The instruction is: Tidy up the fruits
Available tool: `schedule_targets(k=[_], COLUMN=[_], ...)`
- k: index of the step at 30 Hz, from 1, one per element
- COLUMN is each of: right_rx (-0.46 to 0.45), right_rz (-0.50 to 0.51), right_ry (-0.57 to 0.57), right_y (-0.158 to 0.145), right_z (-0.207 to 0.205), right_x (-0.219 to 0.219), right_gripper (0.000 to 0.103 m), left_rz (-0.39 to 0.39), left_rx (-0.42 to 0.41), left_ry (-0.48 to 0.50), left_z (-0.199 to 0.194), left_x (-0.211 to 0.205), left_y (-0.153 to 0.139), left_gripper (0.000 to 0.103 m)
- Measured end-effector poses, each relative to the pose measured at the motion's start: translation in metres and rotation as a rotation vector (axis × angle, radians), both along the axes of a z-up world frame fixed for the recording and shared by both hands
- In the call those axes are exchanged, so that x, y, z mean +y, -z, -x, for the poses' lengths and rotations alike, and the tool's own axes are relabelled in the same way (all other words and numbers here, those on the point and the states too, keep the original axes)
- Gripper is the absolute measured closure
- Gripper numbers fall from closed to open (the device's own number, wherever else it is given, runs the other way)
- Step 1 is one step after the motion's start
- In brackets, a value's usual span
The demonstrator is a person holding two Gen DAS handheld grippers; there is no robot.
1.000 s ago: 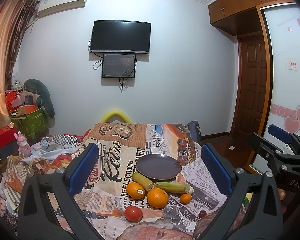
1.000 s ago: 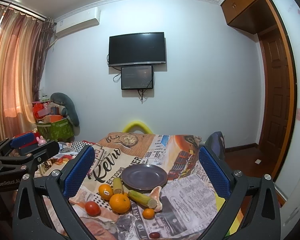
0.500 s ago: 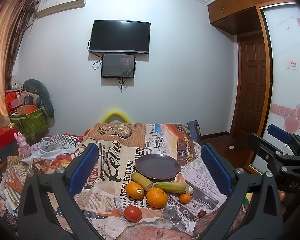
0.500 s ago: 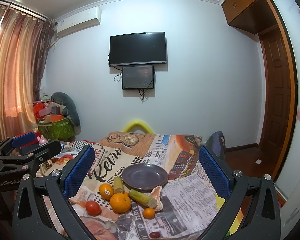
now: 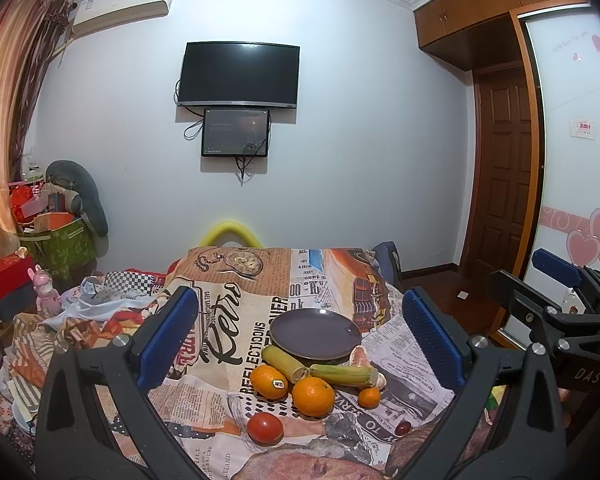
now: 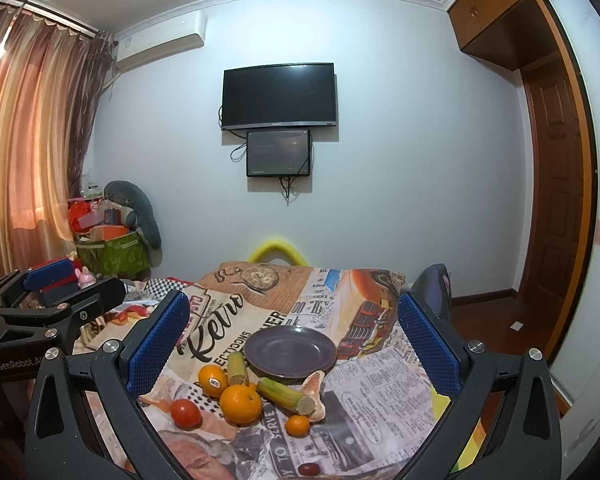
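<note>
Both black two-finger grippers, left (image 5: 300,332) and right (image 6: 294,332), hover spread wide and empty above the printed newspaper-pattern cloth (image 6: 384,376), fruit cluster (image 6: 244,394) lying just in front of the round dark purple plate (image 6: 290,346).

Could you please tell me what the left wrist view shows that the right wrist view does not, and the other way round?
Only the left wrist view shows the pink heart stickers on the white panel, and the right gripper from the side. Only the right wrist view shows the wide orange curtain, and the left gripper from the side. Both show the empty dark plate, the tomato, the stickered orange, the large orange and the small tangerine on the printed cloth.
</note>
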State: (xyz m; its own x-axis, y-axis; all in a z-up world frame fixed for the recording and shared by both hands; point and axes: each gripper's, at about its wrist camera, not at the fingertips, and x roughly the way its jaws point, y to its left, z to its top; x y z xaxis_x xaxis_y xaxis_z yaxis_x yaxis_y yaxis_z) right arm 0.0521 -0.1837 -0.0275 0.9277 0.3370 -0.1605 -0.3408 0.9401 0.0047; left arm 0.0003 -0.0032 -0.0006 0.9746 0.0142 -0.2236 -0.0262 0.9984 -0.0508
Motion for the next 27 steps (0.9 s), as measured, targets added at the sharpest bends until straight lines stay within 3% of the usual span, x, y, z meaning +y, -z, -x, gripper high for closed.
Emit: schedule_targets(k=[24,27], right_rx=[0.042,0.054], right_rz=[0.022,0.033], right_ry=[-0.01,0.003], right_y=[0.008,0.014], right_z=[-0.008,-0.013], right_x=[0.003,0.004], right_gripper=[0.0,0.0], left_rz=[0.011,0.016], left_rx=[0.01,0.034], left_ry=[0.007,0.013], left_z=[-0.005,-0.011], left_x=[0.005,0.008], left_y=[0.006,0.01], left_gripper=[0.0,0.015])
